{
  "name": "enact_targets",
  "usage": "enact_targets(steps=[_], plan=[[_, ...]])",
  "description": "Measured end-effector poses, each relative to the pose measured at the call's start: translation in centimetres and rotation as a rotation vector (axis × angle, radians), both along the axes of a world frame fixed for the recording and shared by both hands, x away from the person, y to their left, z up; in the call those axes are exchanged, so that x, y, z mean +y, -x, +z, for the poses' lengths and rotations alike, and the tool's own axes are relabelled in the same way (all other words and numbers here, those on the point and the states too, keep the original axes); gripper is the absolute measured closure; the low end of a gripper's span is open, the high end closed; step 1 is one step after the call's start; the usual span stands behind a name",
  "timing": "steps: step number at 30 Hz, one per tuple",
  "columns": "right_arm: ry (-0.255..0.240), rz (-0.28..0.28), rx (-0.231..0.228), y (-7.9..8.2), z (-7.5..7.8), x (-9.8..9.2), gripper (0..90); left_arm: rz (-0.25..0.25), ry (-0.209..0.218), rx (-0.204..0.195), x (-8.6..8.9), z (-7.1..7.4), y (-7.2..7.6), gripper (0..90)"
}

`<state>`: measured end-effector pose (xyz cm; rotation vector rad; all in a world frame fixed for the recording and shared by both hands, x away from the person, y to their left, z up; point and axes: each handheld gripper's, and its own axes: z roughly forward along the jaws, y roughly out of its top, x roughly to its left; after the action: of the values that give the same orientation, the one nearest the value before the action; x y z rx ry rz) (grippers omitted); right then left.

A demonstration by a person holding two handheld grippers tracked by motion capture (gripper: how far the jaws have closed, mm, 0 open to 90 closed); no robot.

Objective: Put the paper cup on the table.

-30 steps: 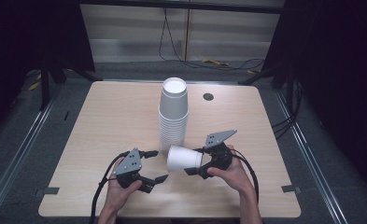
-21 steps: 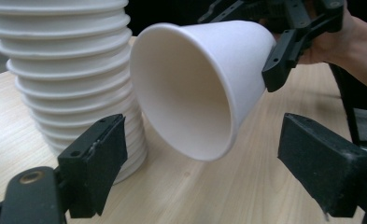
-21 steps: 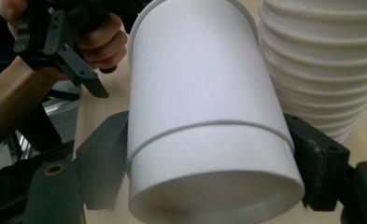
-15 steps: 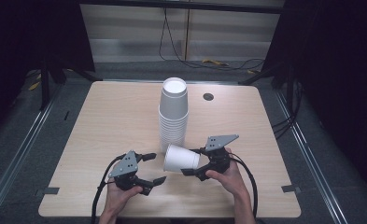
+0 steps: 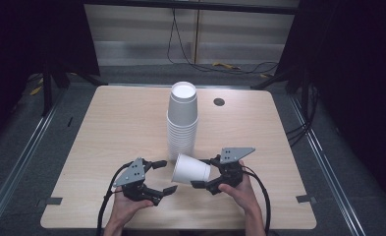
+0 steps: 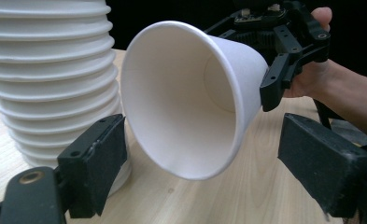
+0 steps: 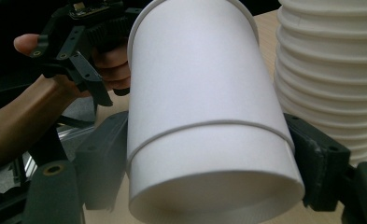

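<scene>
A single white paper cup [image 5: 190, 169] lies on its side, held just above the wooden table [image 5: 107, 128]. My right gripper [image 5: 204, 173] is shut on the cup's lower body near the base. In the right gripper view the cup [image 7: 204, 126] sits between both pads. The cup's open mouth [image 6: 186, 102] faces my left gripper [image 6: 209, 172], whose jaws stand open on either side of the rim, apart from it. In the high view the left gripper [image 5: 167, 176] is just left of the cup. A tall stack of white cups [image 5: 183, 123] stands right behind it.
The cup stack [image 6: 45, 79] rises close beside the held cup, and the same cup stack [image 7: 330, 70] shows in the right gripper view. A dark round grommet [image 5: 219, 102] sits at the table's far right. Cables [image 5: 230, 64] run along the floor behind the table.
The right gripper has carried the cup slightly left and nearer, toward the left gripper. The left gripper has barely moved and stays open.
</scene>
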<state>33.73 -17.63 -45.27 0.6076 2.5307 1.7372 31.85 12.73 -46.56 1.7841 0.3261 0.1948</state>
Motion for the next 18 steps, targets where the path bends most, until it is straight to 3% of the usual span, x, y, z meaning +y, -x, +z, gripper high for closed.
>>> enact_targets(steps=[3, 12, 18], plan=[[0.0, 0.008, 0.0, 0.0, -0.1, 0.0, 23.2, -0.001, 0.01, 0.019, -0.2, 0.0, -0.3, 15.5], [0.004, 0.028, -0.012, 0.3, -0.4, 0.2, 23.1, -0.029, 0.018, 0.02, 0.0, 0.4, -1.1, 15.4], [-0.02, 0.049, -0.014, 0.2, -0.6, 0.2, 23.2, -0.036, 0.027, 0.026, -0.1, 0.2, -1.4, 15.3]])
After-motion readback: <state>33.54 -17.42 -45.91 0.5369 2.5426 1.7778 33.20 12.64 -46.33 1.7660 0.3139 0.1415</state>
